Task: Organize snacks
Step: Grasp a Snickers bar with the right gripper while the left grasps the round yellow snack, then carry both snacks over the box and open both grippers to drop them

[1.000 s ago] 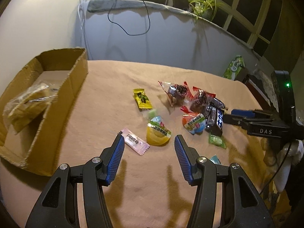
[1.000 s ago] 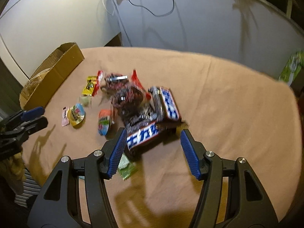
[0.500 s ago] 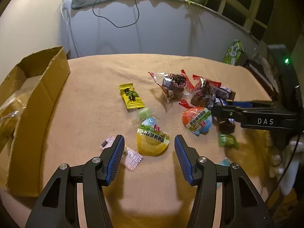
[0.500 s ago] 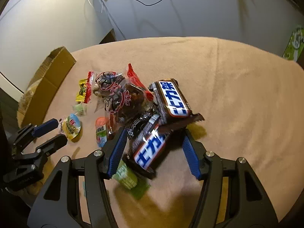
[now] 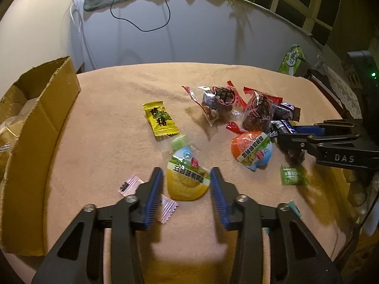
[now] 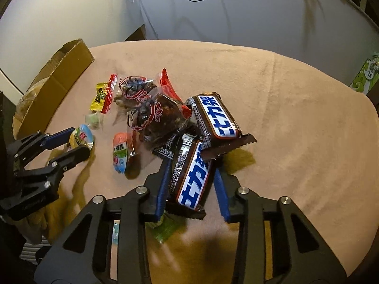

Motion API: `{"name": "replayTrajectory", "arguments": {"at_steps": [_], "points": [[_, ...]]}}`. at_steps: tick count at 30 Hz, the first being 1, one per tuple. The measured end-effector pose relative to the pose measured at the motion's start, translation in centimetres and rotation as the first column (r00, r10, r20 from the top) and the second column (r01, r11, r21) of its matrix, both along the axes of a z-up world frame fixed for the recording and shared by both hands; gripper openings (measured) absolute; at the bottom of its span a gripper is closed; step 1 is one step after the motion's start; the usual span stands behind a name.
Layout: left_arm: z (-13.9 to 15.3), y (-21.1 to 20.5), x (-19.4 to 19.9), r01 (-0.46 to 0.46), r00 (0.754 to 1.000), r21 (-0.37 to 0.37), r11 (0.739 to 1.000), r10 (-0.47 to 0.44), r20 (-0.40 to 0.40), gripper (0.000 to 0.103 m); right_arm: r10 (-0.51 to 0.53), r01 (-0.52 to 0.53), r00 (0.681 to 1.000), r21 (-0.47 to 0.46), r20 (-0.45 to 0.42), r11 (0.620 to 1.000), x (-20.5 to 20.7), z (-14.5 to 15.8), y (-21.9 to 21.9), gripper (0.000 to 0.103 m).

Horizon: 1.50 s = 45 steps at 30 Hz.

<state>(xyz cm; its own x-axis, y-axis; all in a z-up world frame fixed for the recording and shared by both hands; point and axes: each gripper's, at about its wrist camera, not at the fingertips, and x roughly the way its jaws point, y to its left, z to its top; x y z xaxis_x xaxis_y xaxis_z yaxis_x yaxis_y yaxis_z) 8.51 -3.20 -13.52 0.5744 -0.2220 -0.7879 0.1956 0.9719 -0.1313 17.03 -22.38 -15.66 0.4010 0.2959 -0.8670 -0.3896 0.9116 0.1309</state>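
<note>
Several snacks lie on the tan cloth table [image 5: 113, 108]. My left gripper [image 5: 186, 175] is open, its jaws on either side of a yellow jelly cup [image 5: 187, 179]; it also shows in the right wrist view [image 6: 71, 142] around the cup [image 6: 81, 137]. My right gripper [image 6: 190, 165] has narrowed around a brown Snickers bar [image 6: 193, 177], apparently touching it. A second Snickers bar [image 6: 215, 116] lies just beyond. In the left wrist view the right gripper [image 5: 284, 133] sits at the bars [image 5: 281, 127].
An open cardboard box [image 5: 42, 108] stands at the table's left edge, with a bag inside. Two red-ended date packets [image 5: 218, 104], an orange jelly cup [image 5: 252, 150], a yellow candy [image 5: 160, 120], a pink candy [image 5: 129, 184] and a green candy [image 5: 292, 175] lie around.
My left gripper has moved forward and now straddles the yellow jelly cup. My right gripper has moved forward and narrowed around the near Snickers bar.
</note>
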Motion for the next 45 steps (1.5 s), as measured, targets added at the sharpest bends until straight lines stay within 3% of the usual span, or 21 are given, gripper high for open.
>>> {"name": "replayTrajectory", "arguments": {"at_steps": [4, 13, 16, 19, 21, 30, 39, 45], "points": [[0.0, 0.0, 0.1, -0.001, 1.000, -0.005, 1.000, 0.001, 0.003, 0.022, 0.002, -0.002, 1.000, 0.022, -0.011, 1.000, -0.2, 0.0, -0.5, 0.034], [-0.2, -0.4, -0.1, 0.015, 1.000, 0.016, 1.000, -0.015, 0.014, 0.023, -0.007, 0.008, 1.000, 0.057, -0.021, 0.998, -1.0, 0.0, -1.3, 0.032], [-0.2, -0.9, -0.2, 0.030, 0.999, 0.032, 0.999, -0.031, 0.016, 0.028, 0.000, 0.001, 1.000, 0.046, -0.018, 0.999, -1.3, 0.0, -1.5, 0.031], [-0.3, -1.1, -0.2, 0.031, 0.999, 0.044, 0.999, -0.032, 0.025, 0.028, 0.009, -0.009, 1.000, 0.020, -0.007, 1.000, -1.4, -0.1, -1.1, 0.032], [-0.3, -1.0, -0.2, 0.027, 0.999, 0.044, 0.999, -0.028, 0.027, 0.023, 0.014, -0.014, 1.000, 0.003, 0.005, 1.000, -1.3, -0.2, -0.5, 0.032], [0.8, 0.3, -1.3, 0.008, 0.999, -0.036, 0.999, -0.007, 0.037, 0.021, -0.018, 0.017, 1.000, 0.073, 0.015, 0.997, -2.3, 0.5, -1.8, 0.030], [3.1, 1.4, -2.9, -0.006, 0.996, -0.091, 0.996, 0.014, 0.093, 0.021, -0.017, 0.009, 0.998, 0.128, 0.064, 0.992, -4.2, 3.7, -2.2, 0.030], [5.2, 4.4, -4.2, -0.049, 0.988, -0.134, 0.990, 0.068, 0.141, 0.021, 0.028, -0.045, 0.993, 0.150, 0.111, 0.988, -5.5, 6.3, -0.5, 0.030]]}}
